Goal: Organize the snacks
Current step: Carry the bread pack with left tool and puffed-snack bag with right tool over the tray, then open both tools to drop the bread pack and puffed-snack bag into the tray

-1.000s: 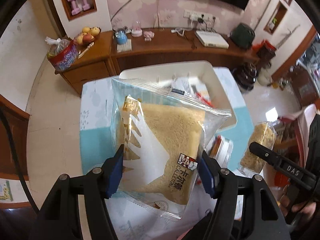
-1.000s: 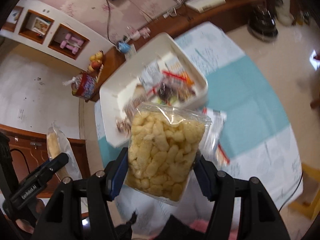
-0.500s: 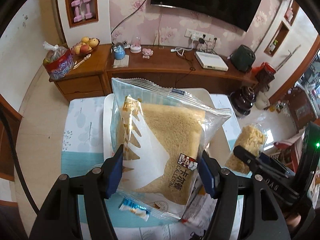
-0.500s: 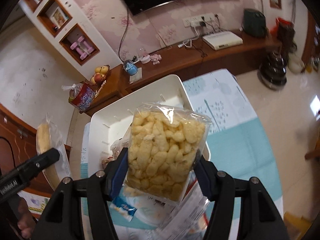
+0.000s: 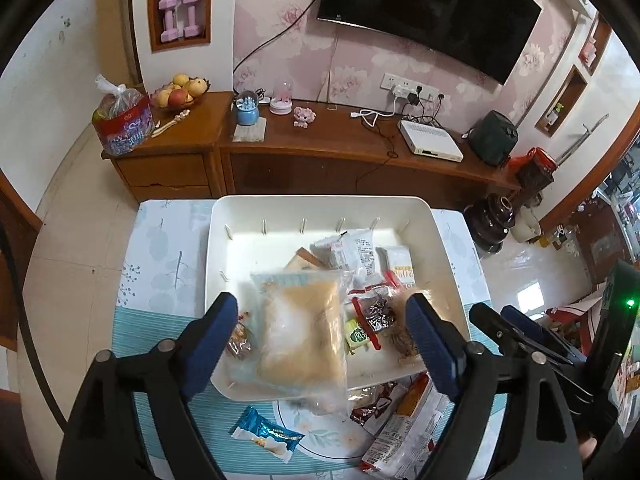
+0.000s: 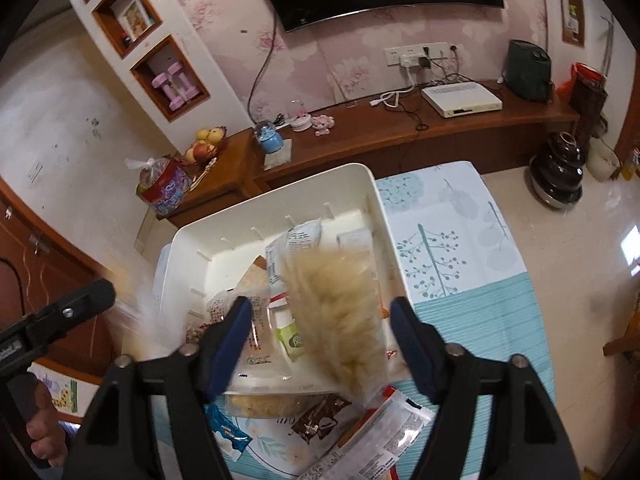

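A white tray (image 5: pixel 320 202) sits on the table and holds several snack packets. My left gripper (image 5: pixel 324 340) is open; the bread packet (image 5: pixel 302 338) is blurred between its fingers and falls onto the tray's near edge. My right gripper (image 6: pixel 320 340) is open; the bag of puffed corn snacks (image 6: pixel 340 312) is blurred between its fingers and drops toward the tray (image 6: pixel 276 188). The left gripper shows at the left edge of the right wrist view (image 6: pixel 60 316).
On the patterned cloth in front of the tray lie a blue candy wrapper (image 5: pixel 266 434), a brown packet (image 6: pixel 320 418) and a large white packet (image 5: pixel 408 432). A wooden sideboard (image 5: pixel 340 148) stands behind the table. Floor lies to the right.
Both grippers have opened and let go of their packets. The bread packet and the corn snack bag now fall toward the tray. Both grippers are tilted further down over the tray.
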Available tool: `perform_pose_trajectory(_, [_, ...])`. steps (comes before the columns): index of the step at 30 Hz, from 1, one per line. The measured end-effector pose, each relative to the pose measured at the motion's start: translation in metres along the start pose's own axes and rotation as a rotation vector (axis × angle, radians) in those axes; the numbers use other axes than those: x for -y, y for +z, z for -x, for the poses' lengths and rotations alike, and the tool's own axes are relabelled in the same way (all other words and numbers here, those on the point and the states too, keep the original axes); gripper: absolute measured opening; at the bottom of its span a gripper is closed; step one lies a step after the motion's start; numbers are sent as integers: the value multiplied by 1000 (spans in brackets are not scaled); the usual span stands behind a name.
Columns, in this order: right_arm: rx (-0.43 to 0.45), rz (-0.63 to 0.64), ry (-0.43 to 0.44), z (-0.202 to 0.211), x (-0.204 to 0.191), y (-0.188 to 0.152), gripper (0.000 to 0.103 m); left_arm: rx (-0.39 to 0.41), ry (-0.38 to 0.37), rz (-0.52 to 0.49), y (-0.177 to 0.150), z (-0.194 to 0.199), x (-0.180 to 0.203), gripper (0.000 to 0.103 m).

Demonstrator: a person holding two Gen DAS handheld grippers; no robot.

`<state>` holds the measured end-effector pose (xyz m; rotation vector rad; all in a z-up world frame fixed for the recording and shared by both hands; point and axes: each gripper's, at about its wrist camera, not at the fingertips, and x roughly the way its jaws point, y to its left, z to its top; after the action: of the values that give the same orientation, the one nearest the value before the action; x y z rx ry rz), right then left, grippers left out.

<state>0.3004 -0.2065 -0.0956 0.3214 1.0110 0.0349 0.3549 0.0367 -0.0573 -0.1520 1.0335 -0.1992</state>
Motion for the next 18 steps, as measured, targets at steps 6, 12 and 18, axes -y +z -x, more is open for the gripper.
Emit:
perform_pose_trajectory(6, [-13, -38, -2, 7, 7, -2, 76, 12, 21, 26, -6, 13, -10, 88])
perform_pose_trajectory(12, [-23, -56, 7, 20, 8, -11, 76, 7, 30, 104, -26, 25, -29, 88])
perform_pose_trajectory(18, [-81, -99, 8, 29, 12, -30, 76, -13, 30, 201, -56, 39, -49, 88])
